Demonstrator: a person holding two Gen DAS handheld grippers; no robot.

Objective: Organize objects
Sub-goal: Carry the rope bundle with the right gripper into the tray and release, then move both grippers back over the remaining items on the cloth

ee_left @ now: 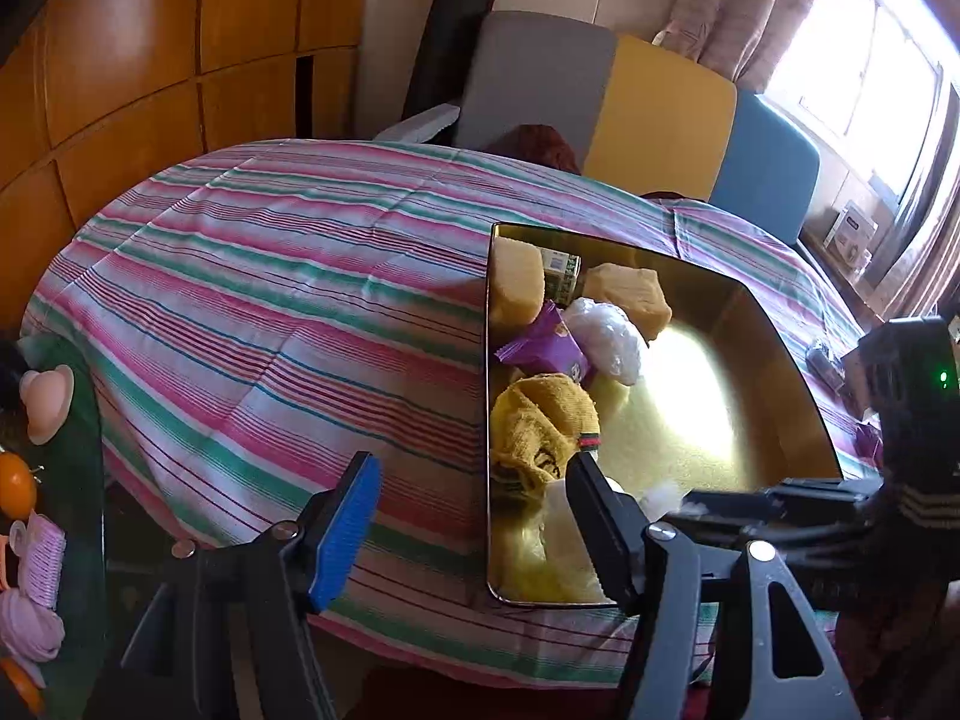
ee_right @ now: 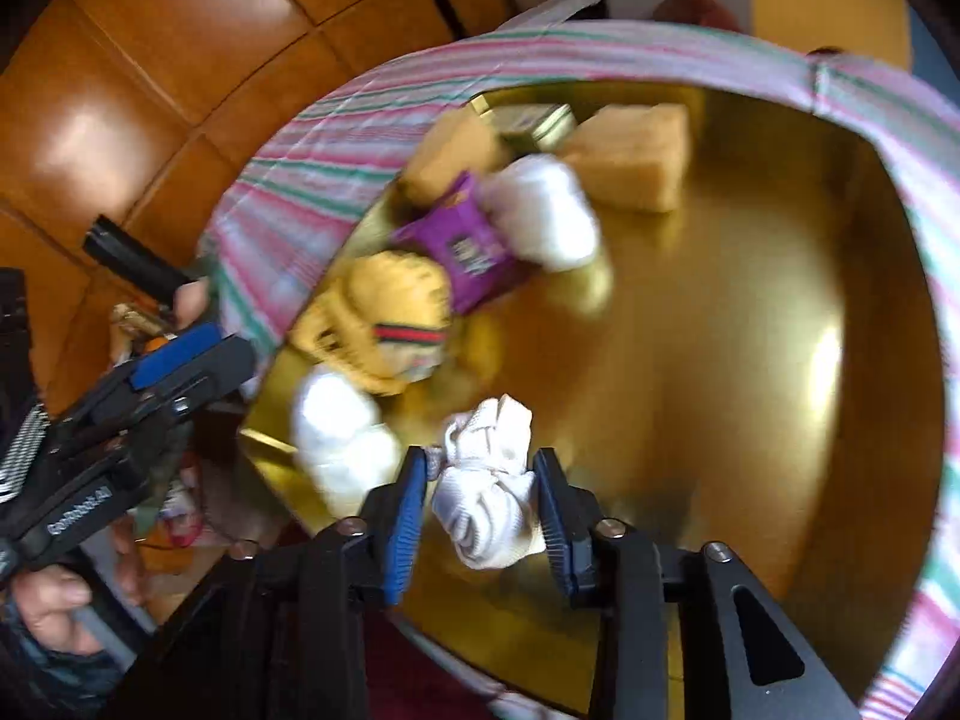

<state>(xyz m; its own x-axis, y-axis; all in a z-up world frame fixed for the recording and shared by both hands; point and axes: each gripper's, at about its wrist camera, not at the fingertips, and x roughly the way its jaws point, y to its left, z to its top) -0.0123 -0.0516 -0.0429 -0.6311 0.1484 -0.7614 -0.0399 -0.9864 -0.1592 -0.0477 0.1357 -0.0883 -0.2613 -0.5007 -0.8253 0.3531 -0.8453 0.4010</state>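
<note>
A shiny gold box [ee_left: 780, 324] lies on the striped cloth [ee_left: 270, 312]. It holds a yellow sock bundle [ee_left: 540, 414], a purple packet [ee_left: 552, 348], a white wrapped bundle [ee_left: 606, 336], two tan blocks [ee_left: 516, 282] and a small green carton [ee_left: 561, 270]. My left gripper [ee_left: 474, 468] stands open astride the box's near left wall, nothing between its pads. In the right wrist view my right gripper [ee_right: 483, 510] hangs over the box floor [ee_right: 720, 360], shut on a knotted white sock bundle [ee_right: 486, 492]. Another white bundle [ee_right: 336, 432] lies at the box's near left corner.
A low side table [ee_left: 78, 420] at the far left carries an orange [ee_left: 15, 483], pink hair rollers [ee_left: 42, 558] and other small items. Grey, yellow and blue chair backs [ee_left: 660, 102] stand behind the table. Wooden cabinets [ee_left: 150, 60] fill the left, a window [ee_left: 870, 60] the right.
</note>
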